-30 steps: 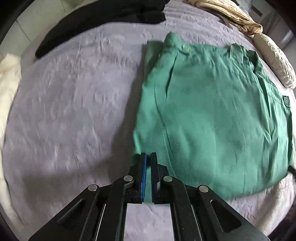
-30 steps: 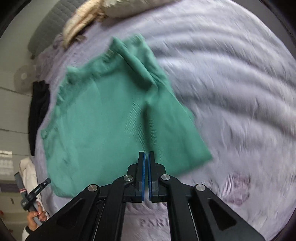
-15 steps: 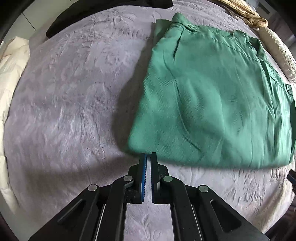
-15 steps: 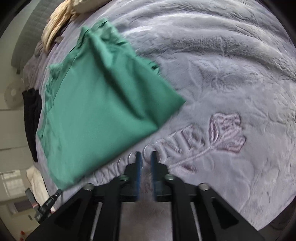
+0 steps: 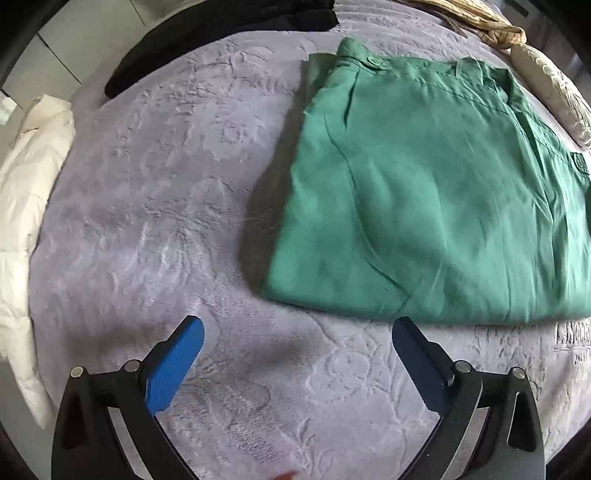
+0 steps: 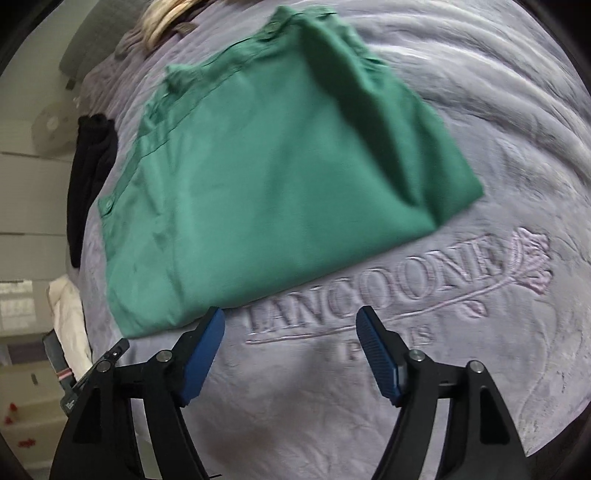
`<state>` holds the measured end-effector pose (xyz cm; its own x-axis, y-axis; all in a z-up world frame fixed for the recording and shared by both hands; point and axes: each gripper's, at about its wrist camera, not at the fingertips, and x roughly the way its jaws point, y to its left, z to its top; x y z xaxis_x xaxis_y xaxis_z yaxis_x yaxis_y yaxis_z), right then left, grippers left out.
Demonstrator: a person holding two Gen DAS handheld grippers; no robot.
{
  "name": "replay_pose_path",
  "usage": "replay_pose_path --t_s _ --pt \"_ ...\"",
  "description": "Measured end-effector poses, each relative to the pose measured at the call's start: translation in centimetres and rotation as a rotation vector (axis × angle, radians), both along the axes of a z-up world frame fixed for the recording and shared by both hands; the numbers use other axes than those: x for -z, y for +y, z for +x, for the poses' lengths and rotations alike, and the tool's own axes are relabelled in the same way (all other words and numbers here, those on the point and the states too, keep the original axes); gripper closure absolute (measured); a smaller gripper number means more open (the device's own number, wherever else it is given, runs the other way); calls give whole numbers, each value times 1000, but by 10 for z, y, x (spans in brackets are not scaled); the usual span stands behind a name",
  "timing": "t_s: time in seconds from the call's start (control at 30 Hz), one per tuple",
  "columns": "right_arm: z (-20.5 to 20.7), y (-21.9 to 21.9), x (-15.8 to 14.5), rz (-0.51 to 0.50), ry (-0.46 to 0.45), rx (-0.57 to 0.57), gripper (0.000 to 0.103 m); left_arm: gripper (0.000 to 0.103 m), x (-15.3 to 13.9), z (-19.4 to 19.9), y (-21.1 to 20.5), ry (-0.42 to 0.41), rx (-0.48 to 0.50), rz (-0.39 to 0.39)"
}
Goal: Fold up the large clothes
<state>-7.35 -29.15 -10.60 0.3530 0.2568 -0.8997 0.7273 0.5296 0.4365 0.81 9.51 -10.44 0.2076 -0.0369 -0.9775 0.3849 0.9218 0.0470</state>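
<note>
Trousers, seemingly folded, beyond tongs

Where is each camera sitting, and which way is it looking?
Left wrist view: sits on the left gripper, looking steeply down along its blue fingers at the lilac blanket, with the folded green garment ahead to the right. Fingers spread apart, nothing between them.
Right wrist view: sits on the right gripper, looking down at the blanket's stitched lettering, garment ahead to the left. Fingers apart, holding nothing; the other gripper's edge peeks in low left.
Both views share: green garment, lilac blanket, black clothing, cream bedding.
</note>
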Motion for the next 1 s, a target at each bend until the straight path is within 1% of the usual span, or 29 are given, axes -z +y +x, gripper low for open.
replay_pose_path --t_s 0.03,0.1,0.13,0.17,0.23,0.27,0.33,0.37,0.5,0.6,0.7,0.9,1.0 --pt "3 2 -2 -2 -6 -10 21 1 -2 0 1 -2 -7 -9" --pt "14 12 -8 -22 -28 -43 19 1 -2 2 2 19 -8 -16" --pt "20 17 -11 -34 -36 -60 14 1 -1 3 4 34 -6 -15" --pt "23 20 -14 -47 -40 -76 0 1 1 6 5 52 3 -12" --pt "33 31 -20 -81 -60 -121 0 1 2 4 5 59 28 -9" --pt "35 35 -21 -79 -65 -142 0 1 2 2 3 55 34 -12" --pt "42 44 -20 -47 -65 -176 0 1 2 -2 2 57 49 -24" --pt "44 47 -17 -26 -62 -184 0 1 4 7 -13 62 53 -30" --pt "49 59 0 66 -53 -203 0 1 2 5 -15 62 64 -44" --pt "50 66 12 133 -31 -179 0 1 4 17 -3 84 80 -52" --pt "52 73 19 164 -8 -184 0 1 10 22 13 96 85 -48" --pt "66 85 19 166 -1 -199 0 1 21 36 40 103 57 -36" --pt "71 91 22 188 -8 -190 0 1 24 44 49 108 45 -43"
